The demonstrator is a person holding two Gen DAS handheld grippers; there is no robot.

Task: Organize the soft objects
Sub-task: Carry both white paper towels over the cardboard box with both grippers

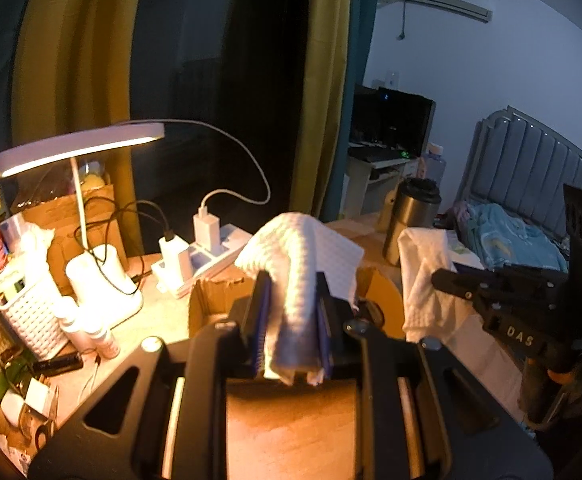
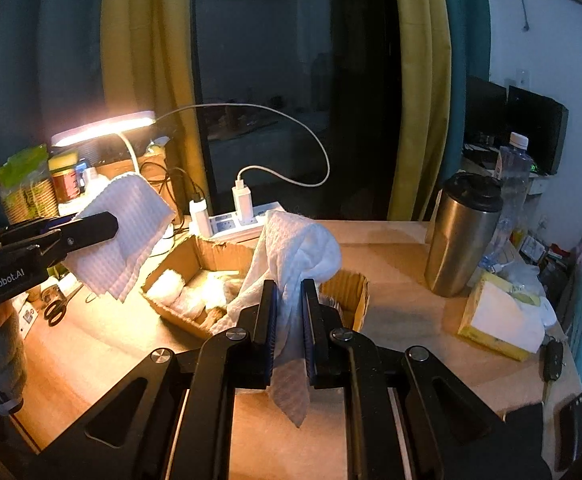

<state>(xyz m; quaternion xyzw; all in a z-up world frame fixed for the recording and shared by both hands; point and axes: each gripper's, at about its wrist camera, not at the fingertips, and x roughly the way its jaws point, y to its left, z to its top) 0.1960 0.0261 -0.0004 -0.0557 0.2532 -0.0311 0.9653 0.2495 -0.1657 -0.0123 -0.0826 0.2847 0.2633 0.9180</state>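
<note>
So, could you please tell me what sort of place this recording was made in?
Most likely a bedroom with a wooden desk by a dark window: a bed with a grey padded headboard, a wall-mounted white air conditioner, and a lit white desk lamp.

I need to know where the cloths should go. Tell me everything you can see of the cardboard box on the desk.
The cardboard box is a shallow, open-topped brown tray of corrugated card with rough, torn-looking edges. It sits flat on the wooden desk, just in front of the white power strip, lit by the desk lamp. Pale, soft-looking bundles lie inside. The white cloth held by the right gripper hangs over its near right part; whether it touches the box is unclear.
</note>
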